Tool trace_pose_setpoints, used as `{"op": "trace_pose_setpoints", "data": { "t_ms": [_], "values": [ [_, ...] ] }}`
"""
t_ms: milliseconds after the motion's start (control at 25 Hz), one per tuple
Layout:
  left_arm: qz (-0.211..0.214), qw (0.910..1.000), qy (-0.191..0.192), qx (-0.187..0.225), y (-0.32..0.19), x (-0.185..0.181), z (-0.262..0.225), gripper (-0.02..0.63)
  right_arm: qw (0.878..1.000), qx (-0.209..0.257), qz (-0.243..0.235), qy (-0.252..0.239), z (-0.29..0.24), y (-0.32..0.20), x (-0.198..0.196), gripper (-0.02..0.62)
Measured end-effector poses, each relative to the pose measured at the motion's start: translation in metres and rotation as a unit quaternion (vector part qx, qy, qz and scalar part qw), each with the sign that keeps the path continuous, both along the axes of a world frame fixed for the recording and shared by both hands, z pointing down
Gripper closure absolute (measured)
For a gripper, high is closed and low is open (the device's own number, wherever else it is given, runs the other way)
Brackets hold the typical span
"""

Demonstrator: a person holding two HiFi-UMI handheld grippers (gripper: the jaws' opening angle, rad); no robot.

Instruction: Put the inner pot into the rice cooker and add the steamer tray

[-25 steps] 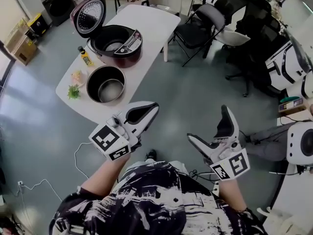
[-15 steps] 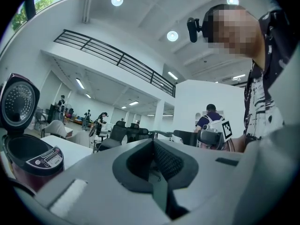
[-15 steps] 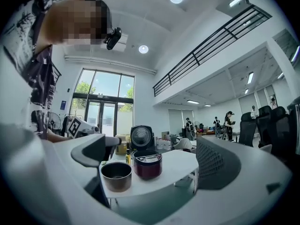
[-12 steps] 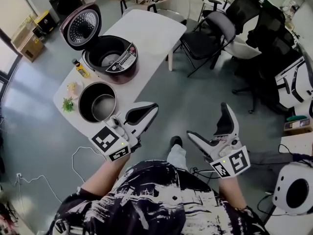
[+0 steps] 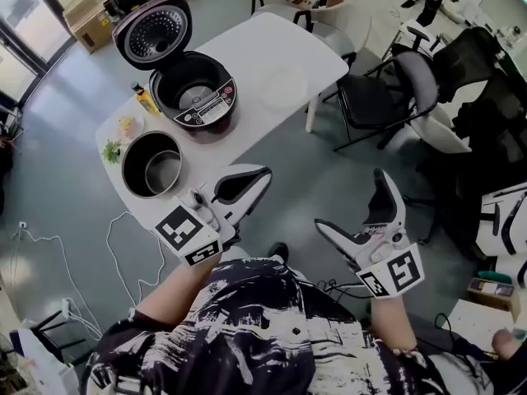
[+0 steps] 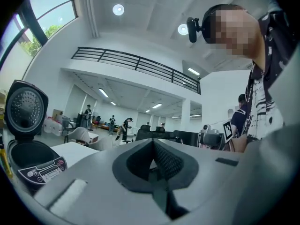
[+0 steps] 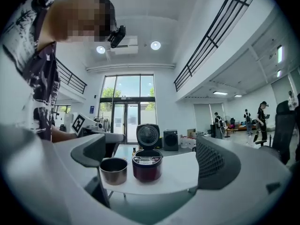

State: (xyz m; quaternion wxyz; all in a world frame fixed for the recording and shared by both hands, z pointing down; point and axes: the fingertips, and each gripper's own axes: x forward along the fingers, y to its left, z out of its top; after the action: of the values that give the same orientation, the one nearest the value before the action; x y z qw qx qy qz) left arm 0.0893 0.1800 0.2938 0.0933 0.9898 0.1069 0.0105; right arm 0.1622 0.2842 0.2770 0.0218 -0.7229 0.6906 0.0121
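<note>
Seen from above, a person in a black-and-white patterned shirt (image 5: 263, 336) holds a gripper in each hand, both on the near side of the rice cooker (image 5: 196, 97) and well apart from it. The left gripper (image 5: 263, 173) is clenched, its two dark pads pressed together with nothing between them. It points towards the rice cooker from above the grey floor. The right gripper (image 5: 350, 202) is released, its jaws spread wide and empty; in its own view the rice cooker (image 7: 147, 165) shows far off through the gap. Each gripper carries a cube with square black-and-white markers.

The inner pot (image 5: 151, 164), a round metal bowl with a dark rim, stands upright on the white table (image 5: 280, 56), just beside the rice cooker on its near side and outside it. The rice cooker is dark red with its lid (image 5: 151, 31) raised on the far side and its cavity open. A control panel (image 5: 212, 110) sits on its front edge; the print there is too small to read. A small yellow bottle (image 5: 145, 99) stands just left of the rice cooker, and a small green plant (image 5: 111, 151) lies nearer, left of the inner pot. To the right of the rice cooker, past the table's end, stands a black chair (image 5: 370, 97).
</note>
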Motion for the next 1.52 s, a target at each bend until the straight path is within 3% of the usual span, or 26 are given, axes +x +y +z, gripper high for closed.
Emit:
{"op": "trace_pose_setpoints", "data": {
  "t_ms": [240,480,680,840,1080,1240,1400,1520],
  "values": [
    [-0.067,0.9975,-0.022,0.0,-0.033,0.003,0.011,0.601,0.998,0.001,-0.065,-0.018,0.009,-0.045,0.021,0.043],
    [-0.114,0.9934,-0.009,-0.007,-0.08,0.003,0.017,0.601,0.992,-0.01,-0.126,-0.005,0.012,-0.105,0.023,0.042],
    [-0.152,0.9883,0.01,-0.009,-0.146,-0.001,0.018,0.601,0.984,-0.029,-0.178,0.007,0.013,-0.179,0.021,0.043],
    [-0.21,0.9777,0.015,0.001,-0.213,-0.023,0.017,0.601,0.973,-0.035,-0.226,0.021,0.012,-0.248,0.011,0.043],
    [-0.306,0.9516,0.019,0.025,-0.291,-0.071,0.001,0.601,0.954,-0.028,-0.296,0.019,0.008,-0.324,-0.011,0.043],
    [-0.393,0.9186,0.014,0.037,-0.321,-0.11,-0.003,0.601,0.929,-0.022,-0.369,0.017,0.008,-0.361,-0.03,0.043],
    [-0.452,0.8908,0.008,0.047,-0.331,-0.131,-0.007,0.601,0.905,-0.018,-0.425,0.014,0.005,-0.383,-0.046,0.043],
    [-0.498,0.8658,0.005,0.046,-0.324,-0.141,-0.01,0.601,0.876,-0.021,-0.482,0.015,0.002,-0.391,-0.059,0.043]
  ]
}}
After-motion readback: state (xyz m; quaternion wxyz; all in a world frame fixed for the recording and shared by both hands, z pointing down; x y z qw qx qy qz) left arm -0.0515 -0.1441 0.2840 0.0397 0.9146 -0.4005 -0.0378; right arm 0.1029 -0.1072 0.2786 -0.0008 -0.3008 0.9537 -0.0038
